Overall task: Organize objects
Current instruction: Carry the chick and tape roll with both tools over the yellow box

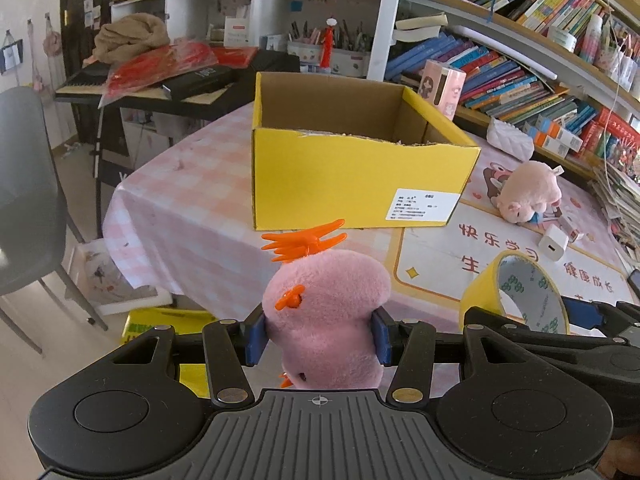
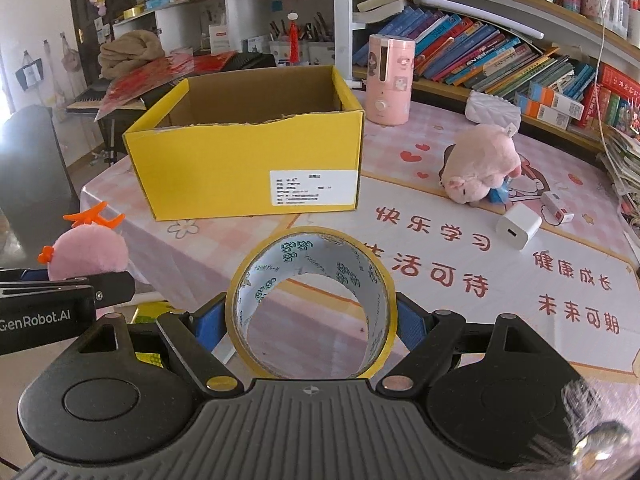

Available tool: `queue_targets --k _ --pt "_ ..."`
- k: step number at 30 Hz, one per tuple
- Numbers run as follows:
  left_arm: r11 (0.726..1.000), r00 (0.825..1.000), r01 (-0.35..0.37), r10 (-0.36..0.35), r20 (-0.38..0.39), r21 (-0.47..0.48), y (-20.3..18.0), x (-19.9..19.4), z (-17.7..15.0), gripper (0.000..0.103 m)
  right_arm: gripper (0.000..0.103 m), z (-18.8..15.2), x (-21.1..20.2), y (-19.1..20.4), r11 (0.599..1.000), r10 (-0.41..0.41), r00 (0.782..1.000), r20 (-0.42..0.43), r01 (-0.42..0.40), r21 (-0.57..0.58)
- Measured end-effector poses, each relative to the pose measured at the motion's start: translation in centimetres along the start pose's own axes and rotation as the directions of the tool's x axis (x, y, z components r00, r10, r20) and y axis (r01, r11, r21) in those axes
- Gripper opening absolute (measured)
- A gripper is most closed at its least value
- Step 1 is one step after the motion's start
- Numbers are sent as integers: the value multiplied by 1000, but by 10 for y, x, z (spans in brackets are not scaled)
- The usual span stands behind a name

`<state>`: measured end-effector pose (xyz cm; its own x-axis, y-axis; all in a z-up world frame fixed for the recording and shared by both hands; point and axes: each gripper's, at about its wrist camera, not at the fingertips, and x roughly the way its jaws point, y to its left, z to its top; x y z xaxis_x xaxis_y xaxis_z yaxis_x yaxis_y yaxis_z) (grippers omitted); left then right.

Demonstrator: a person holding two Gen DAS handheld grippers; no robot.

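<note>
While both hands hang short of the yellow box, each one has a load. The left gripper has its blue fingers clamped on the sides of a pink plush toy, which carries an orange comb on top and orange bits on its side; the toy sits upright in the grip, on the near side of the box and low against its front wall in the left wrist view. The right gripper has its fingers pressed wide against the outer rim of a yellow tape roll, held with its hollow core facing the box, so the counter shows straight through the ring.

And the box itself: open at the top, its top edge torn, brown cardboard inside, a white label on the front wall, standing on the pink-checked part of the counter. To the right of the box lies a pink plush pig on its side, and nearer than the pig a white charger block. Behind the box's right rear corner stands a pink cylindrical appliance, with crowded bookshelves beyond it. To the left of the box, past the counter's edge, a grey chair is in view.
</note>
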<state>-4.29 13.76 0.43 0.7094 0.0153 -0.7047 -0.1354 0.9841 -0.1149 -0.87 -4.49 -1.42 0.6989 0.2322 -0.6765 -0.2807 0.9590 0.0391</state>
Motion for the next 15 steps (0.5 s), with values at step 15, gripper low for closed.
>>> queue_targets --k 15 --pt "999 998 38 -38 48 9 7 -7 8 49 82 4 -11 15 999 -23 999 32 24 -28"
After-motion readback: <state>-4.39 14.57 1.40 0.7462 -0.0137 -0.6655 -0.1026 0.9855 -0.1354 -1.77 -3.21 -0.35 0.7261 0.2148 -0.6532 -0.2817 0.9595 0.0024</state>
